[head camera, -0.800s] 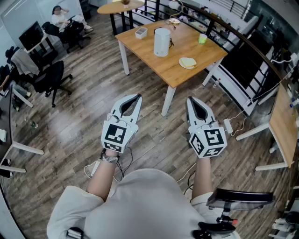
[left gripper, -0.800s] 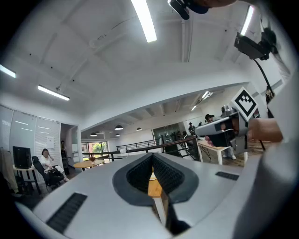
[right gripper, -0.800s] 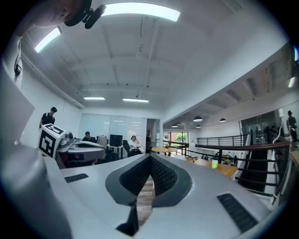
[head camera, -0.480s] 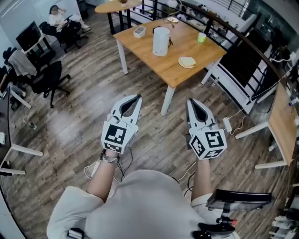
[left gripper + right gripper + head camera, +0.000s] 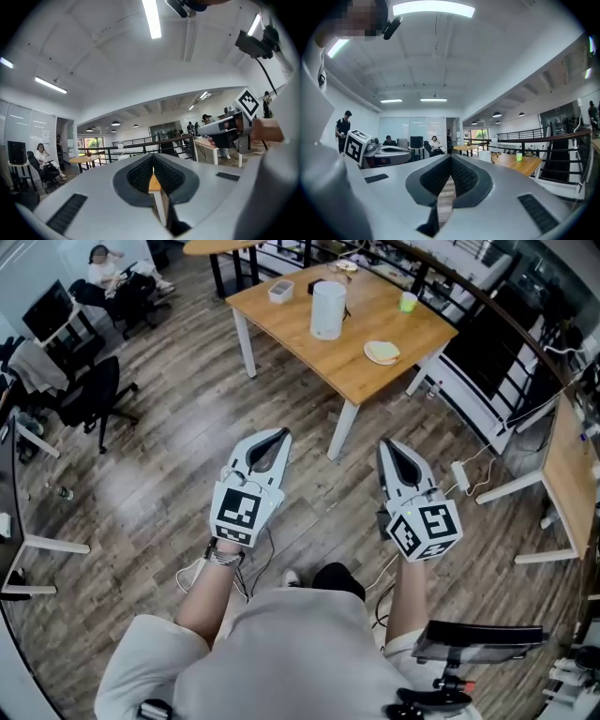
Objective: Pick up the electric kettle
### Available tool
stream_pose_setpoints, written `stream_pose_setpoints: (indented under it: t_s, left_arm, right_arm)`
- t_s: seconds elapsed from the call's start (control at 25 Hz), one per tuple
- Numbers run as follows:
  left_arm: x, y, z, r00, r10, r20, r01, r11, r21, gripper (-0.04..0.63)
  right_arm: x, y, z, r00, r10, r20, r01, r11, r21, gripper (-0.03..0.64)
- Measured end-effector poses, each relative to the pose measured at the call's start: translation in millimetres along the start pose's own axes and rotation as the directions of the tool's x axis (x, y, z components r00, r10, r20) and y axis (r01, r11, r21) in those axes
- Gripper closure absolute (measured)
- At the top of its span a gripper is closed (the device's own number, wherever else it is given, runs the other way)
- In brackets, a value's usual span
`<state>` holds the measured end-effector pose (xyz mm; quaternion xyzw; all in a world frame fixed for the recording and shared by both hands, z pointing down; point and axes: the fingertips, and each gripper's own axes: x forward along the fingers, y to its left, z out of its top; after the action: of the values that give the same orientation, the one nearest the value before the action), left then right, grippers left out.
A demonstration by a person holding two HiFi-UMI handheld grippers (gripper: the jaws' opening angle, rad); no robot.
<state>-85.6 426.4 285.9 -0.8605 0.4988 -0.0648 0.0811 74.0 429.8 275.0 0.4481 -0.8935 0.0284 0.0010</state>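
The white electric kettle stands upright on a wooden table far ahead of me. In the right gripper view the kettle shows small, just right of the jaws. My left gripper and right gripper are held side by side over the wood floor, well short of the table, pointing toward it. Both have their jaws closed together with nothing between them. The left gripper has the table's corner straight beyond its tips, and the right gripper looks across the room.
On the table are a green cup, a plate and a small white box. A black office chair stands at the left, a power strip and cables lie at the right, and a person sits at the far left.
The table and kettle have shifted slightly in the head view as I stepped forward; a dark shoe now shows below the grippers. Both grippers keep their places and stay closed.
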Motion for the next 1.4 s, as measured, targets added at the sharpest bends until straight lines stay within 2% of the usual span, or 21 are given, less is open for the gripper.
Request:
stream_pose_setpoints:
  t_s: [0.28, 0.48, 0.76, 1.4]
  left_arm:
    - [-2, 18, -14, 1.000, 0.019, -0.012, -0.019, 1.000, -0.018, 0.586]
    - [14, 24, -19, 1.000, 0.019, -0.005, -0.019, 1.000, -0.016, 0.586]
    - [73, 45, -27, 1.000, 0.030, -0.006, -0.030, 0.999, -0.017, 0.586]
    - [218, 85, -12, 0.999, 0.053, 0.003, -0.053, 0.999, -0.008, 0.586]
  right_arm:
    - [20, 15, -12, 1.000, 0.010, -0.030, -0.011, 1.000, -0.007, 0.606]
    - [36, 5, -18, 0.999, 0.006, -0.038, -0.007, 1.000, -0.026, 0.606]
    - [80, -49, -20, 0.999, 0.000, -0.041, -0.001, 1.000, -0.025, 0.606]
    - [174, -167, 16, 1.000, 0.006, -0.020, -0.007, 0.998, -0.070, 0.606]
